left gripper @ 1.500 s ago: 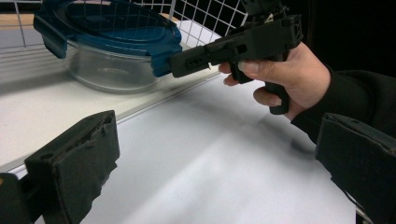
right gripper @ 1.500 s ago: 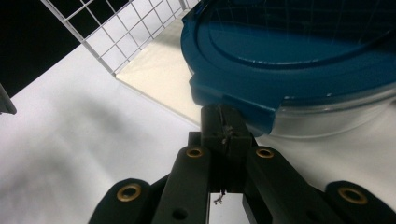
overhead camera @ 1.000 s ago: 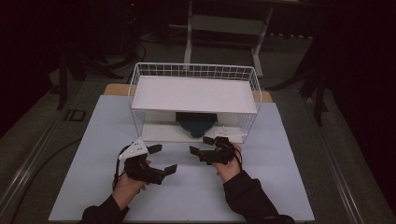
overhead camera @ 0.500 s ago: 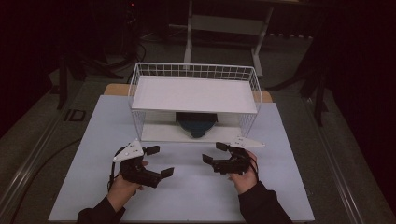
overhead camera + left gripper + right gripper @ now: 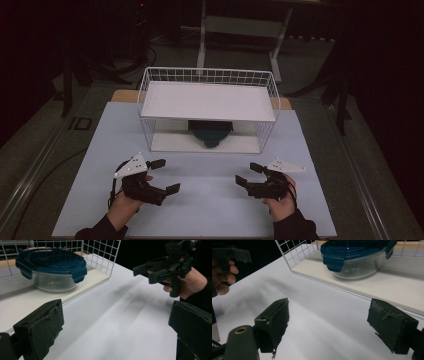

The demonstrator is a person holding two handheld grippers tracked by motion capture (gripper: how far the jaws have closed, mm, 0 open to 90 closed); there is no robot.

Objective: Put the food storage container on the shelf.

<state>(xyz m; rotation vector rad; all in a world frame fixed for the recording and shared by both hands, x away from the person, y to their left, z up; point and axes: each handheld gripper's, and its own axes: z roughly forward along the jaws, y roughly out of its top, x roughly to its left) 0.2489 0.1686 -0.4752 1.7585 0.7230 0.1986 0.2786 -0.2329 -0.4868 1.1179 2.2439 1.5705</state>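
Note:
A round glass container with a dark blue clip lid [image 5: 210,132] [image 5: 51,268] [image 5: 355,258] sits on the lower board of a white wire shelf rack [image 5: 207,107]. My left gripper [image 5: 165,176] [image 5: 112,332] rests open near the table's front left, jaws wide apart and empty. My right gripper [image 5: 248,175] [image 5: 329,325] stands open at the front right, also empty. Each points inward toward the other. The left gripper view also shows the other hand's gripper [image 5: 165,266] at upper right.
The rack has a white top board [image 5: 209,100] and a wire rail around it. A pale blue-white table top [image 5: 210,200] lies under both hands. Dark floor and a stand's legs [image 5: 240,30] lie beyond the table.
Both hands have drawn back toward the front edge and apart from each other; the right gripper moved right, away from the rack's front. Both stay open.

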